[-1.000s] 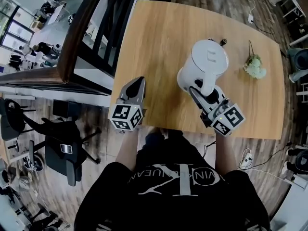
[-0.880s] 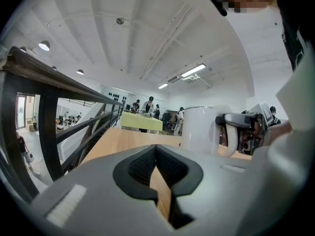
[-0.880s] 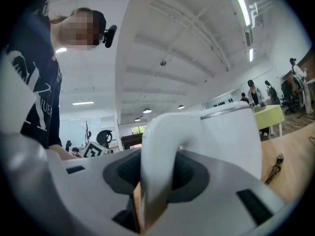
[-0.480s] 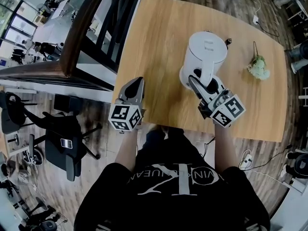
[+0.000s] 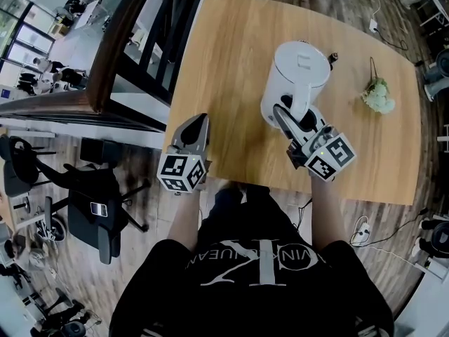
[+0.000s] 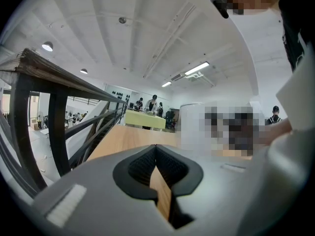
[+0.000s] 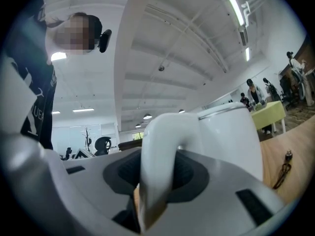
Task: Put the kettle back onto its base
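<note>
Half kettle handle (image 7: pixel 158 151) inside right claw (image 5: pixel 291 118)

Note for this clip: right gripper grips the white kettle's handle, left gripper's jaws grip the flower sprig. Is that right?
No. The left gripper holds nothing; the left gripper view shows only table wood between its jaws. The flower sprig lies alone on the table. The right gripper does grip the white kettle by its handle.

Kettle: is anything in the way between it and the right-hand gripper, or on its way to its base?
Nothing is between them: the right gripper clamps the handle of the kettle. No base shows in any view, so that path can't be judged; a flower sprig lies apart to its right.
</note>
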### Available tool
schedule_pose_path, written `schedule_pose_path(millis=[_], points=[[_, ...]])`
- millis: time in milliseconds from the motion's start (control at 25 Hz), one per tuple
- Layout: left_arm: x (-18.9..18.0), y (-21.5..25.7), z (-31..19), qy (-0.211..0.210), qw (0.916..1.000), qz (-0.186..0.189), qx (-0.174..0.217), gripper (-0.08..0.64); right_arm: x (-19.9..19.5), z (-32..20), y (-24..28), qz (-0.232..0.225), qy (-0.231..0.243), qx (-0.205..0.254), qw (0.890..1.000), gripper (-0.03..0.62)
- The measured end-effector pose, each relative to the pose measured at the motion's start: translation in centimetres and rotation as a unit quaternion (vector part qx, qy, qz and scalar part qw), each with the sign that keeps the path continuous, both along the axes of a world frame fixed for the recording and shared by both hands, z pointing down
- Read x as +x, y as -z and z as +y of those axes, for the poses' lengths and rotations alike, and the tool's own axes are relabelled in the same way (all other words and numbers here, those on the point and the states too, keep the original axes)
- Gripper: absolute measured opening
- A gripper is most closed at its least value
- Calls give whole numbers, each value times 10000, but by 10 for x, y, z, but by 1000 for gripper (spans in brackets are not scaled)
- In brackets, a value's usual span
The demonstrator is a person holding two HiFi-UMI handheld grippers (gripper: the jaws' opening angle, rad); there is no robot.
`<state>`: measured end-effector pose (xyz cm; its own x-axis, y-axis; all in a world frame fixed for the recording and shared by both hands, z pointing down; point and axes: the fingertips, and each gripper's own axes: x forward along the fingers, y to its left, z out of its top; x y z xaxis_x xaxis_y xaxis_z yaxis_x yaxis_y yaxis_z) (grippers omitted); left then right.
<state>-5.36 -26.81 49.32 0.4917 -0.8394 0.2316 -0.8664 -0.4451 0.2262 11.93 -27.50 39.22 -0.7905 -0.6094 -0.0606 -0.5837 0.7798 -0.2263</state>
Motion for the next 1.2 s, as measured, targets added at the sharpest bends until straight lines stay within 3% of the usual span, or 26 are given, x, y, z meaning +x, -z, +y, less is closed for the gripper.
schedule_pose_path(millis=[280, 640, 800, 1200], points=[[8, -2, -2, -87, 10000, 14, -22, 12, 7, 8, -4, 82, 36, 48, 9999, 126], [17, 0, -4, -280, 9996, 80, 39, 12, 1, 31, -24, 1000, 337, -121, 9943, 126], [20, 1, -6, -323, 9994, 93, 52, 12, 14, 35, -32, 1001, 210, -291, 9943, 126], [22, 3, -6, -412, 9991, 120, 60, 12, 6, 37, -36, 1114, 50, -210, 9935, 126]])
